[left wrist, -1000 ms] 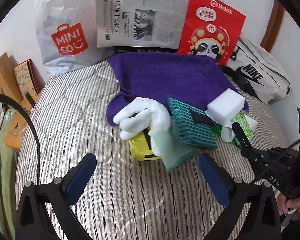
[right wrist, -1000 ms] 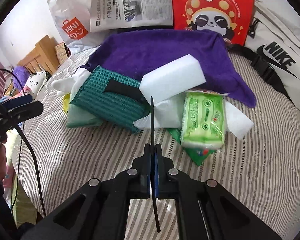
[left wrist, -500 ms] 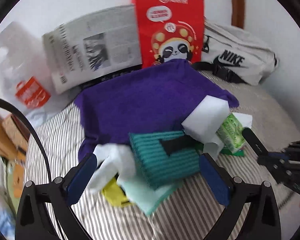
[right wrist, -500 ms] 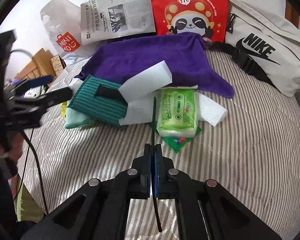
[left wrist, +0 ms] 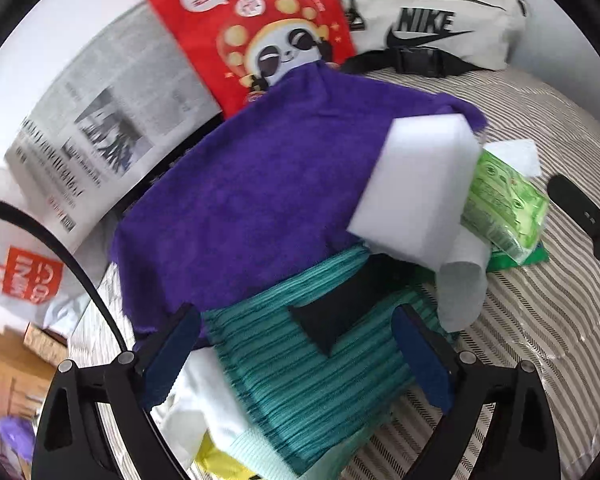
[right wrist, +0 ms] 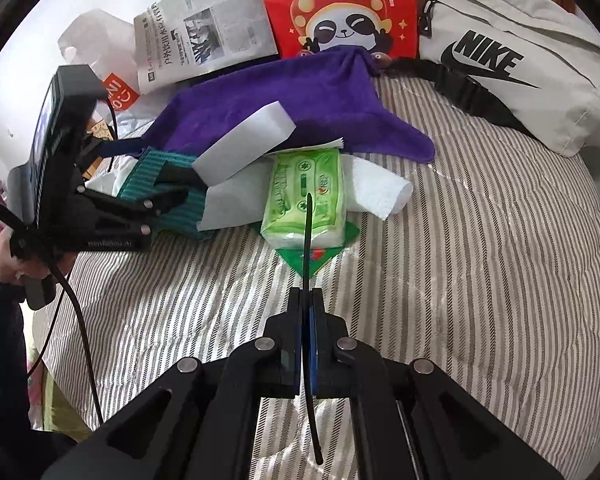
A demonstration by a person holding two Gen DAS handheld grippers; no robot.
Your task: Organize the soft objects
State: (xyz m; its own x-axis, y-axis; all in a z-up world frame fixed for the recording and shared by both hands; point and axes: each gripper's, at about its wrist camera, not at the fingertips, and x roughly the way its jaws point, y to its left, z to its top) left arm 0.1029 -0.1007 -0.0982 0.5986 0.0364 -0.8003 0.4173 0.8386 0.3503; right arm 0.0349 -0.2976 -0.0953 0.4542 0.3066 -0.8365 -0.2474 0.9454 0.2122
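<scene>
My left gripper (left wrist: 296, 354) has swung in over the pile, its jaws just narrowing slightly yet wide, straddling the one teal striped cloth (left wrist: 312, 364) without gripping, so pickup looks imminent. My right gripper (right wrist: 306, 300) is shut, empty. Beyond: one white sponge (left wrist: 420, 188), one purple towel (left wrist: 260, 200).

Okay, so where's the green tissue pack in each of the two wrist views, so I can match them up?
Left wrist view: the tissue pack sits at the right, just right of the white sponge.
Right wrist view: it lies at the centre, straight ahead of the shut right jaws, below the sponge.
Shared landmark: the purple towel, behind the pile in both views.
</scene>
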